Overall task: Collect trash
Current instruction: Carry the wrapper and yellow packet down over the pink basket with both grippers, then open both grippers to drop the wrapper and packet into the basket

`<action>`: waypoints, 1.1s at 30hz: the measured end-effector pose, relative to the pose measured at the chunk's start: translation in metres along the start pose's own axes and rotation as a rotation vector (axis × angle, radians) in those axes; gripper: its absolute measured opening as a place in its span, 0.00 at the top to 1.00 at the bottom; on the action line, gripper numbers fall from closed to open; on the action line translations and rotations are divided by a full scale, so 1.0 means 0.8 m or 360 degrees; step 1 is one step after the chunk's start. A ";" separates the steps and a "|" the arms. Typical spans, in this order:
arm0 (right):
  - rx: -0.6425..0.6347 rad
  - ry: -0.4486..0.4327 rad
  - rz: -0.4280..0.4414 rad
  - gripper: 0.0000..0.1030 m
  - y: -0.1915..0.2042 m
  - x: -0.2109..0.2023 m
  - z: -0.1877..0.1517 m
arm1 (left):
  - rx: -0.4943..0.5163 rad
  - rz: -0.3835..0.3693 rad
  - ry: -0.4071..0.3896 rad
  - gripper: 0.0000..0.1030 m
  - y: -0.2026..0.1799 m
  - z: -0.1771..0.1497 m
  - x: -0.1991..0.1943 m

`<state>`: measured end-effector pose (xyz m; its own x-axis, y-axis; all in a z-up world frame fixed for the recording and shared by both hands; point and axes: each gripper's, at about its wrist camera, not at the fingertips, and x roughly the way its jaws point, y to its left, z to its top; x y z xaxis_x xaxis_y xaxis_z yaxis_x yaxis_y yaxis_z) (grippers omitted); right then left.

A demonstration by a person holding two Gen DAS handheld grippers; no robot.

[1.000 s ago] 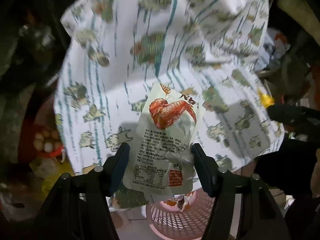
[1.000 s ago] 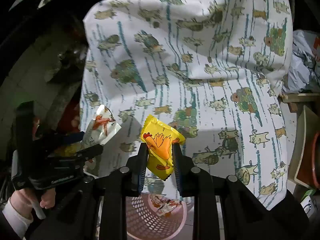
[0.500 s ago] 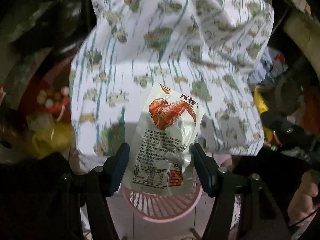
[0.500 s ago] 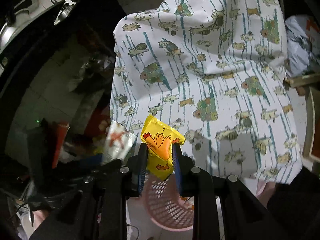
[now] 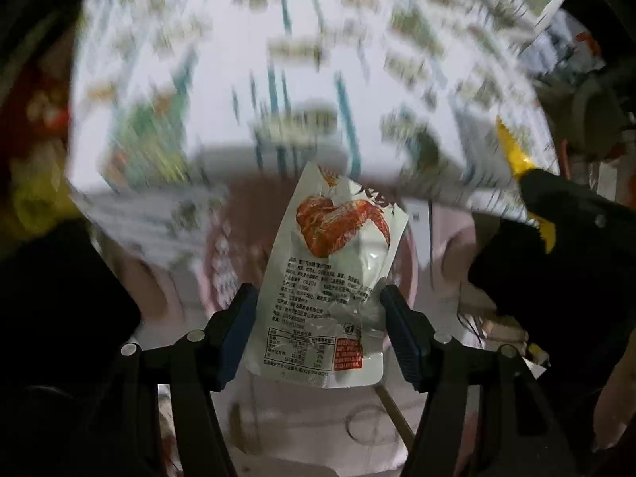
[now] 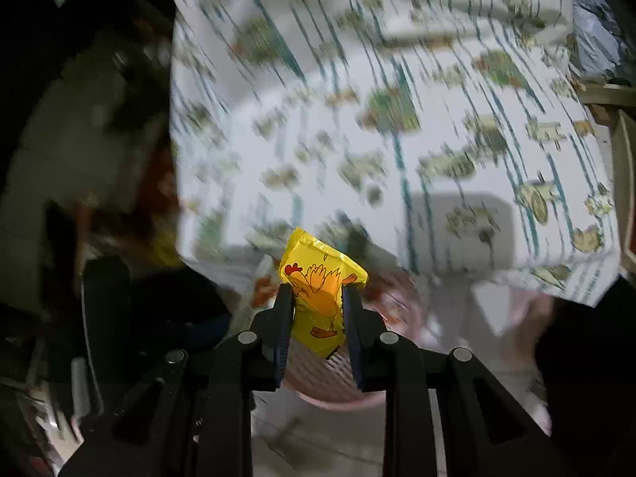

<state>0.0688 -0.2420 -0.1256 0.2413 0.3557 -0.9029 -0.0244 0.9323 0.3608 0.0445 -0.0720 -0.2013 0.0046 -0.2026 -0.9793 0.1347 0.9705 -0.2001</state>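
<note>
Both grippers loaded, both over the bin. Left gripper (image 5: 318,314) has its fingers clamped on the white snack wrapper (image 5: 330,278) with the chicken-wing print, gripping it by the side edges. The wrapper hangs over the pink basket (image 5: 409,262), which sits on the floor below the edge of the patterned tablecloth (image 5: 238,79).

Right gripper (image 6: 316,310) has its fingers closed tight on the yellow duck-print wrapper (image 6: 320,290), also above the same basket's mesh rim (image 6: 330,381). From the left wrist view the right gripper shows as a dark shape at the right, a sliver of yellow sticking out of it.

Progress, as I read it: pick-up is done for these two pieces, transport basically done, release not yet. Something reddish seems to lie in the basket already, too blurred to identify. The visible cloth on the counter looks free of other wrappers, but heavy motion blur, so can't confirm nothing's left.

Remaining: open both over the basket, check both pieces land inside.
</note>
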 end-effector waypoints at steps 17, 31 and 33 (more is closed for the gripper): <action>0.0026 0.0323 -0.0117 0.74 -0.026 0.113 -0.024 | 0.0021 0.0239 0.0287 0.37 0.025 -0.009 0.143; 0.0142 0.0299 -0.0165 0.69 -0.061 0.160 -0.027 | 0.0056 0.0272 0.0346 0.08 0.025 -0.019 0.141; 0.0195 0.0300 -0.0224 0.55 -0.068 0.160 -0.026 | 0.0046 0.0270 0.0323 0.08 0.030 -0.020 0.133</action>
<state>0.0804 -0.2460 -0.2656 0.0490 0.2399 -0.9696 0.1171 0.9627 0.2441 0.0324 -0.0679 -0.3110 -0.1688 -0.0039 -0.9856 0.1773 0.9836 -0.0343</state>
